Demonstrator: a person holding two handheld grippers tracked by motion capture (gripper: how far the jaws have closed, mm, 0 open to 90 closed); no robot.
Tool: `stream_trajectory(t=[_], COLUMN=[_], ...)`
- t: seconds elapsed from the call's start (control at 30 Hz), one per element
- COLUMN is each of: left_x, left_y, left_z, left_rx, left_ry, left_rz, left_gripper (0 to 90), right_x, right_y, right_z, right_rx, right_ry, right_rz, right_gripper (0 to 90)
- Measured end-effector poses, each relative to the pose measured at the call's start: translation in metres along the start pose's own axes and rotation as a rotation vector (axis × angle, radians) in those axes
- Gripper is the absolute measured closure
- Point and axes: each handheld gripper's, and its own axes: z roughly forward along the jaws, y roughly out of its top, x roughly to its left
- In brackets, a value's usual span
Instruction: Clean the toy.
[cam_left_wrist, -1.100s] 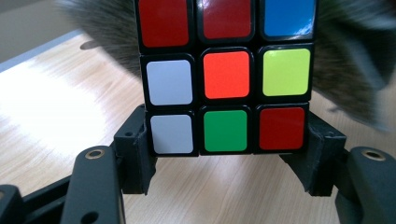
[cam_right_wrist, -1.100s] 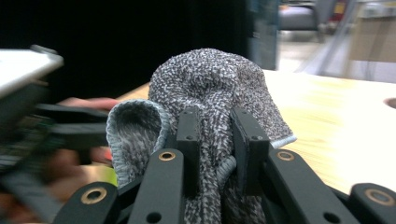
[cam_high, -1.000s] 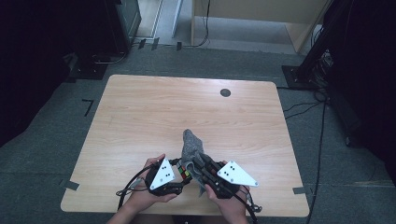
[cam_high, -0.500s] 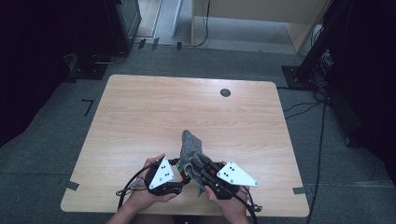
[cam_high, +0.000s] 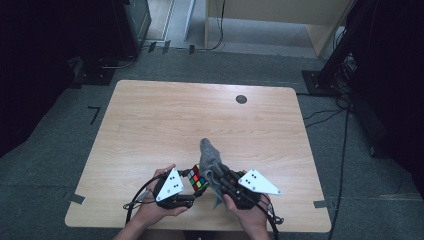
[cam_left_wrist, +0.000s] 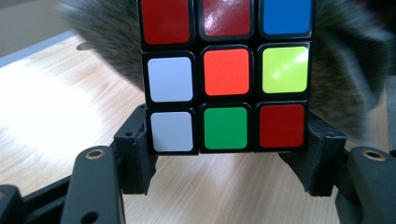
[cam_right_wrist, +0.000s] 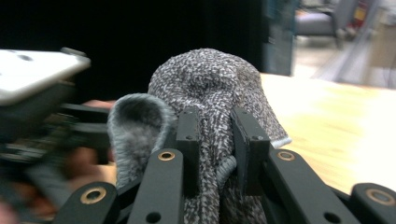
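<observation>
A scrambled puzzle cube (cam_high: 199, 178) (cam_left_wrist: 226, 74) is clamped at its lower edge between the jaws of my left gripper (cam_high: 192, 187) (cam_left_wrist: 227, 156), just above the wooden table (cam_high: 165, 125) near its front edge. A grey knitted cloth (cam_high: 211, 161) (cam_right_wrist: 210, 93) hangs right behind the cube and touches it. My right gripper (cam_high: 224, 180) (cam_right_wrist: 215, 144) is shut on a bunched fold of that cloth, and the rest drapes over its jaws. The two grippers sit close together, facing each other.
A small dark round disc (cam_high: 241, 99) is set in the table near its far edge. Bare tabletop (cam_high: 150, 130) stretches to the left and beyond the grippers. Cables (cam_high: 134, 202) trail from the grippers over the front edge. Dark equipment stands on the floor around the table.
</observation>
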Motion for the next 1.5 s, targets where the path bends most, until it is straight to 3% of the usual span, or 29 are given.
stream_trajectory(t=[0.07, 0.17, 0.27, 0.37, 0.43, 0.47, 0.5, 0.53, 0.67, 0.73, 0.8, 0.9, 0.93, 1.0, 1.1, 1.2, 1.37, 1.43, 1.5], left_x=[0.001, -0.001, -0.003, -0.002, 0.001, 0.003, 0.003, 0.003, -0.001, -0.001, 0.0, 0.002, 0.002, 0.002, 0.001, 0.001, 0.003, 0.005, 0.004], left_y=[0.0, -0.002, -0.002, -0.001, 0.0, 0.0, 0.0, -0.001, -0.001, -0.001, -0.001, -0.001, -0.001, -0.002, -0.003, -0.002, 0.0, -0.001, -0.002], left_z=[0.001, 0.004, 0.006, 0.003, 0.0, -0.001, -0.001, 0.0, 0.004, 0.003, 0.002, 0.001, 0.001, 0.003, 0.005, 0.003, 0.0, 0.0, 0.001], left_rx=[0.006, 0.028, 0.034, 0.025, 0.007, 0.003, 0.001, 0.006, 0.023, 0.022, 0.018, 0.016, 0.018, 0.026, 0.031, 0.031, 0.013, 0.009, 0.018], left_ry=[-0.001, 0.005, 0.005, 0.005, -0.012, -0.018, -0.019, -0.021, -0.018, -0.017, -0.016, -0.013, -0.011, -0.009, -0.009, -0.007, -0.004, -0.009, -0.006], left_rz=[-0.008, -0.003, 0.009, 0.007, -0.021, -0.029, -0.032, -0.033, -0.019, -0.018, -0.021, -0.031, -0.031, -0.033, -0.032, -0.029, -0.033, -0.048, -0.044], left_gripper=[34.3, 34.2, 34.3, 34.2, 34.2, 34.2, 34.2, 34.2, 34.2, 34.2, 34.2, 34.2, 34.2, 34.2, 34.2, 34.2, 34.2, 34.2, 34.2], right_x=[-0.004, 0.002, 0.015, 0.012, 0.003, -0.002, -0.004, -0.004, 0.015, 0.019, 0.013, -0.001, -0.004, 0.001, 0.012, 0.013, -0.004, -0.002, 0.005], right_y=[-0.001, 0.004, 0.007, 0.005, 0.002, 0.0, 0.0, 0.001, 0.008, 0.009, 0.007, 0.002, 0.001, 0.003, 0.008, 0.008, 0.001, 0.003, 0.006], right_z=[-0.001, -0.003, -0.002, -0.001, 0.0, -0.001, -0.001, -0.002, -0.002, -0.002, -0.001, -0.001, -0.001, -0.001, 0.0, 0.0, 0.0, -0.001, -0.001], right_rx=[0.016, 0.001, 0.003, 0.002, 0.017, 0.021, 0.025, 0.025, -0.003, -0.002, -0.002, 0.032, 0.044, 0.039, 0.01, 0.005, 0.035, 0.031, 0.019], right_ry=[-0.006, 0.078, 0.12, 0.086, 0.029, 0.02, 0.025, 0.031, 0.105, 0.107, 0.096, 0.04, 0.041, 0.068, 0.132, 0.128, 0.055, 0.061, 0.118], right_rz=[0.016, 0.032, -0.023, -0.036, -0.029, -0.001, 0.034, 0.04, -0.029, -0.042, -0.034, 0.016, 0.042, 0.047, 0.009, -0.006, 0.046, 0.058, 0.084], right_gripper=[75.8, 75.7, 75.8, 75.9, 76.0, 76.0, 76.0, 76.0, 75.9, 75.8, 75.9, 76.1, 76.1, 76.0, 75.8, 75.8, 76.1, 76.1, 76.0])
